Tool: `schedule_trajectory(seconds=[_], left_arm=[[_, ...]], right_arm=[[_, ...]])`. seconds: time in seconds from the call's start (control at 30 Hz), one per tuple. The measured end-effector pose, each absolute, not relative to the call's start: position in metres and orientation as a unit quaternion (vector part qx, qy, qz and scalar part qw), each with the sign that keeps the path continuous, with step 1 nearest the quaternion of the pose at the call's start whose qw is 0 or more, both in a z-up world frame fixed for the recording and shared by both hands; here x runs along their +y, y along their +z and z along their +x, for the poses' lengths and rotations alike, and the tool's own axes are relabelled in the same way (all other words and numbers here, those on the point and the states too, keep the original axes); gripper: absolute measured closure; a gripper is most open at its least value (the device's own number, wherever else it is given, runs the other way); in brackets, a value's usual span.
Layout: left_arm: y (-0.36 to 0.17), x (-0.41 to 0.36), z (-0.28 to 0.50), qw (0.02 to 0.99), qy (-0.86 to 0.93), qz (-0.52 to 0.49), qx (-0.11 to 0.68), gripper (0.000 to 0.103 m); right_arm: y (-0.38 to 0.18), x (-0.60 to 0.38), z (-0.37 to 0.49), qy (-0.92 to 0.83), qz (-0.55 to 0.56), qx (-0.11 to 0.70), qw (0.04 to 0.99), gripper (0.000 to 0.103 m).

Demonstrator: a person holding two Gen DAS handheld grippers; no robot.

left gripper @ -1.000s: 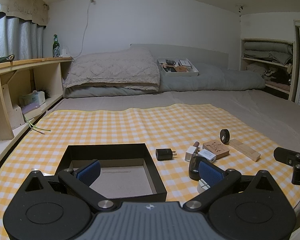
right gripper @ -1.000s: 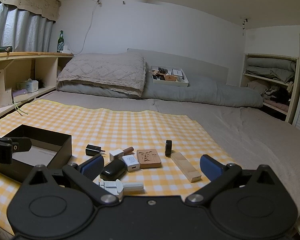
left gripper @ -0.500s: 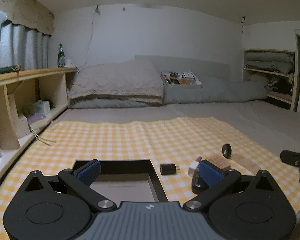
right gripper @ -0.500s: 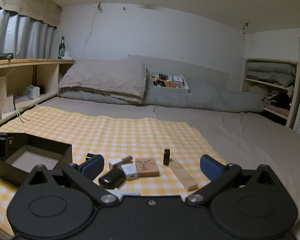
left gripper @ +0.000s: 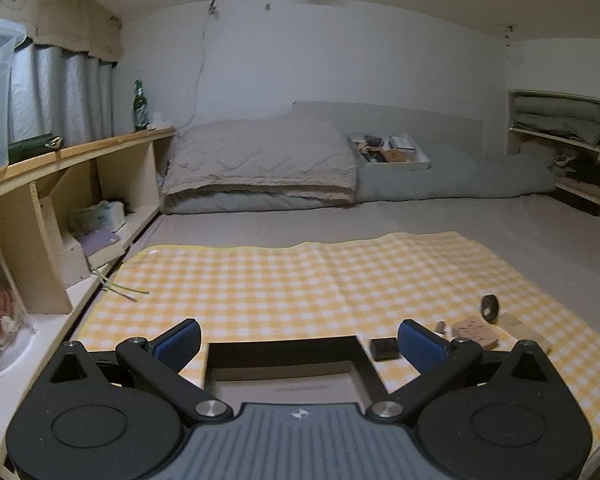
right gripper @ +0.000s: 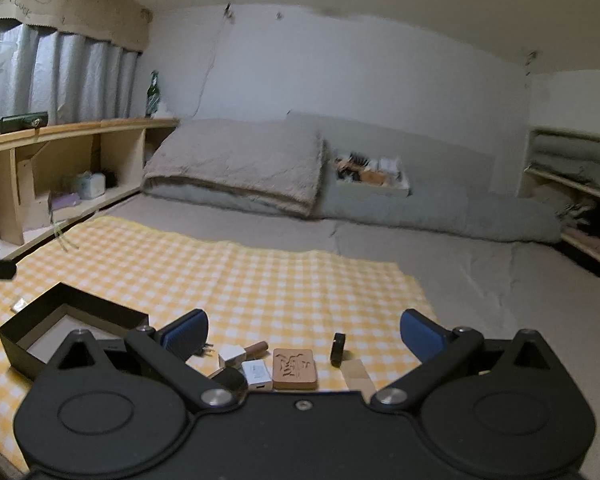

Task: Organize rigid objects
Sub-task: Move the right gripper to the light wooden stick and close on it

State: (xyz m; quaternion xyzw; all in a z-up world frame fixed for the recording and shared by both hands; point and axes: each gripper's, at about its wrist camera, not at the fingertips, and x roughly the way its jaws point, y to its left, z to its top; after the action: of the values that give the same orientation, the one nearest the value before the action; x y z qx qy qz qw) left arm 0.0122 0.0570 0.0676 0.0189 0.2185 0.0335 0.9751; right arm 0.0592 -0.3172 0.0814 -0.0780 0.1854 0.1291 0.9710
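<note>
An open black box [left gripper: 284, 350] [right gripper: 72, 312] sits on the yellow checked cloth [left gripper: 300, 280]. Right of it lie small objects: a black charger [left gripper: 384, 349], a carved wooden block [right gripper: 294, 368] [left gripper: 476, 330], a black ring-shaped piece [right gripper: 338, 348] [left gripper: 490, 308], a pale wooden bar [right gripper: 356, 374], a white adapter [right gripper: 256, 374] and a small white piece with a brown cylinder [right gripper: 244, 352]. My left gripper [left gripper: 299, 338] is open and empty above the box's near edge. My right gripper [right gripper: 303, 332] is open and empty above the small objects.
The cloth lies on a grey bed with a folded blanket [left gripper: 260, 160] and a white tray of items [left gripper: 392, 154] at the back. A wooden shelf [left gripper: 60, 184] with a green bottle [left gripper: 140, 106] runs along the left. Shelves with bedding [left gripper: 560, 136] stand at the right.
Both cameras have tilted up and drawn back, so the box and small objects sit lower in view. Both grippers stay open and empty.
</note>
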Motion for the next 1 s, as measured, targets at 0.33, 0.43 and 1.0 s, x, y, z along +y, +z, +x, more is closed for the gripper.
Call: schedule_trajectory(seconds=[0.33, 0.43, 1.0], left_arm=[[0.064, 0.111, 0.065, 0.956, 0.069, 0.028, 0.284, 0.000], [0.053, 0.126, 0.085, 0.941, 0.069, 0.002, 0.330, 0.000], [-0.040, 0.169, 0.123, 0.845, 0.080, -0.037, 0.527, 0.045]], right_arm=[[0.070, -0.323, 0.174, 0.081, -0.082, 0.278, 0.954, 0.000], [0.053, -0.327, 0.210, 0.048, -0.078, 0.316, 0.944, 0.000], [-0.066, -0.356, 0.303, 0.028, -0.046, 0.474, 0.879, 0.041]])
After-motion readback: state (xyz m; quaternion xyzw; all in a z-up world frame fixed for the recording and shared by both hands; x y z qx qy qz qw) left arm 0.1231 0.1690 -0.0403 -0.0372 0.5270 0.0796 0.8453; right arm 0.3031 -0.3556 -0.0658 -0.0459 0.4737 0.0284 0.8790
